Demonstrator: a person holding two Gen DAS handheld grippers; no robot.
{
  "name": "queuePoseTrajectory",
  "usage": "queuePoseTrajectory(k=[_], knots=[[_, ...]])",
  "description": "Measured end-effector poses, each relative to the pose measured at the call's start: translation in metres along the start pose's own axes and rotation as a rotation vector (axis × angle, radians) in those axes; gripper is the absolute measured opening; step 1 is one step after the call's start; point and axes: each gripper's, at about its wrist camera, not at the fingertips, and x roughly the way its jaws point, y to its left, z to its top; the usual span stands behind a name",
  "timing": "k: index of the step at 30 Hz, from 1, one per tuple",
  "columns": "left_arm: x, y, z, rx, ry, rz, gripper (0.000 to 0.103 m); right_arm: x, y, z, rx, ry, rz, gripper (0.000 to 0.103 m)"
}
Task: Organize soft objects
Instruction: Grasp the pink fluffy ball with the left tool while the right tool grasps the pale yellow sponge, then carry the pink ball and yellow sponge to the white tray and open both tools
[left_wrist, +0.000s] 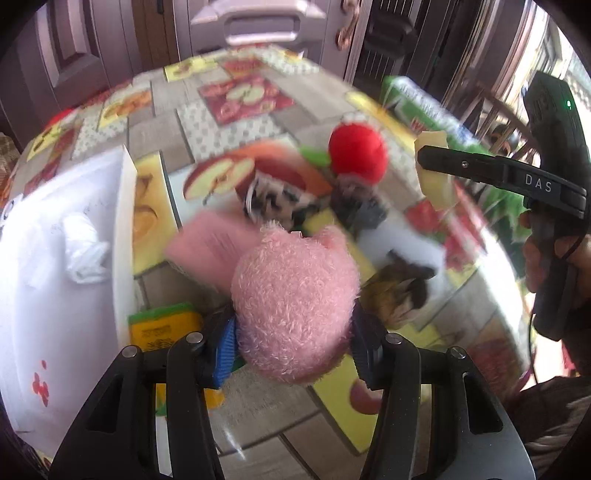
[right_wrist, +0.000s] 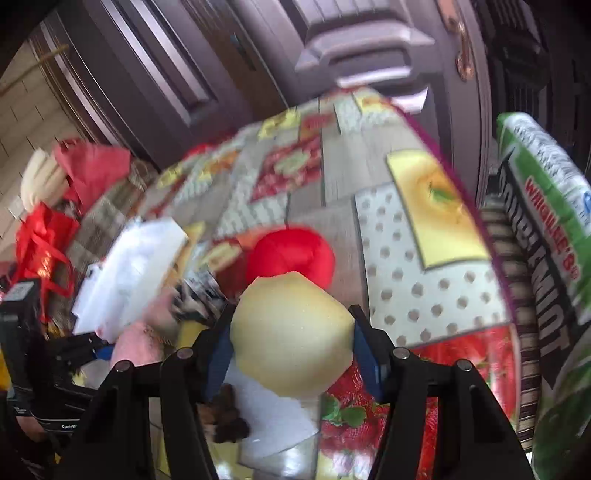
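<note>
Meanwhile the left gripper (left_wrist: 293, 343) was clamped on a pink plush toy (left_wrist: 295, 302), held above the fruit-print tablecloth (left_wrist: 207, 122); the right gripper (right_wrist: 291, 350) pinched a pale yellow sponge (right_wrist: 291, 332) above the same cloth. Beyond them a red plush ball (left_wrist: 357, 151) sat on the table among blurred soft toys; a white box (left_wrist: 62, 236) stood at the left.

A fuzzy pink plush (left_wrist: 295, 306) fills the lower centre of the left wrist view, with a red plush ball (left_wrist: 357, 155) above it. The bench (left_wrist: 236, 125) wears a patchwork cloth of apples, strawberries and dotted squares. At lower centre of the right wrist view sits a pale yellow sponge (right_wrist: 291, 332); at right, a green package (right_wrist: 546, 229) with red lettering.
</note>
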Motion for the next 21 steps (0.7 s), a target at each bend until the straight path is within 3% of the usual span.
queuePoseTrajectory(k=[10,16,21], knots=[[-0.105,0.014,0.02,-0.083,-0.316,0.031,0.052,-0.081,0.064,0.026,-0.124,-0.235,0.062,0.059],[-0.152,0.03,0.039,-0.118,-0.442,0.055,0.052,-0.13,0.103,0.042,-0.196,-0.404,0.077,0.059],[-0.193,0.046,0.02,-0.187,-0.545,0.147,0.052,-0.163,0.126,0.045,-0.197,-0.523,0.102,0.059]])
